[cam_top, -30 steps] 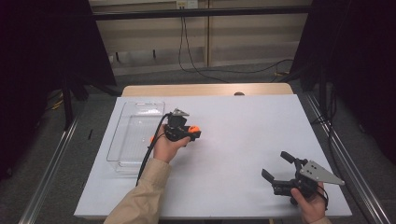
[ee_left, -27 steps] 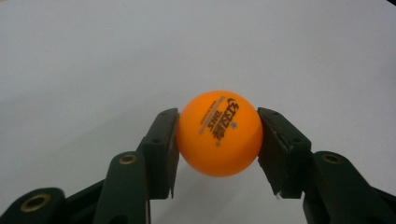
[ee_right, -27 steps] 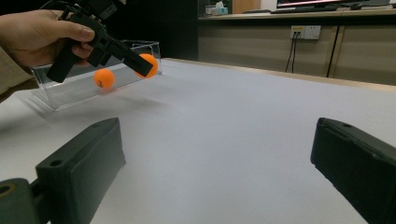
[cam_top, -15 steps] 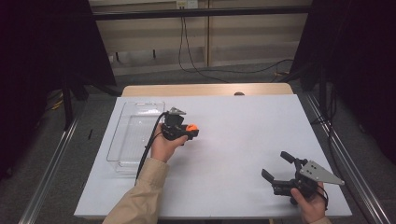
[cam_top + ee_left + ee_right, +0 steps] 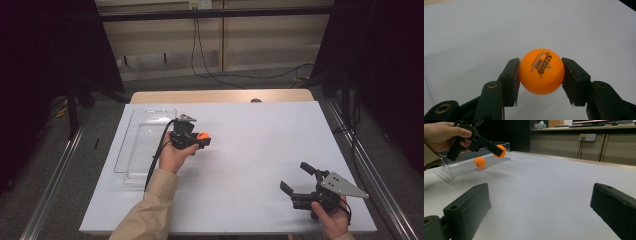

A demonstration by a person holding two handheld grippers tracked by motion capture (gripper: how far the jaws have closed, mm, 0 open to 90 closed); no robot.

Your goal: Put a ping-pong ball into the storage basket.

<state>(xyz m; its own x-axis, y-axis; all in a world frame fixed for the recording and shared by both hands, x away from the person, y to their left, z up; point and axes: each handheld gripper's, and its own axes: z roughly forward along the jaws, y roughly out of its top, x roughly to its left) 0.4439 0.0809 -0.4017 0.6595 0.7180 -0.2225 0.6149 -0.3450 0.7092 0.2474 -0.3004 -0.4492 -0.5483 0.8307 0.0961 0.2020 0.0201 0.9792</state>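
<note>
White tabletop (image 5: 250,145), dark curtains; left gripper (image 5: 200,140) pinching orange ball (image 5: 541,71), right gripper (image 5: 300,179) spread

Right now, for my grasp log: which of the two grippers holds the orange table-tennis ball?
The left gripper, beside the clear tray: its jaws clamp the ball. The right gripper has its jaws open and empty.

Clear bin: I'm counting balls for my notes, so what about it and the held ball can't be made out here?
- Right gripper view: orange spot at the clear bin wall; ball or reflection, unclear.
- High view: left hand covers part of the bin's right side.
- Left gripper view: ping-pong ball, its smaller print is too small to read.
</note>
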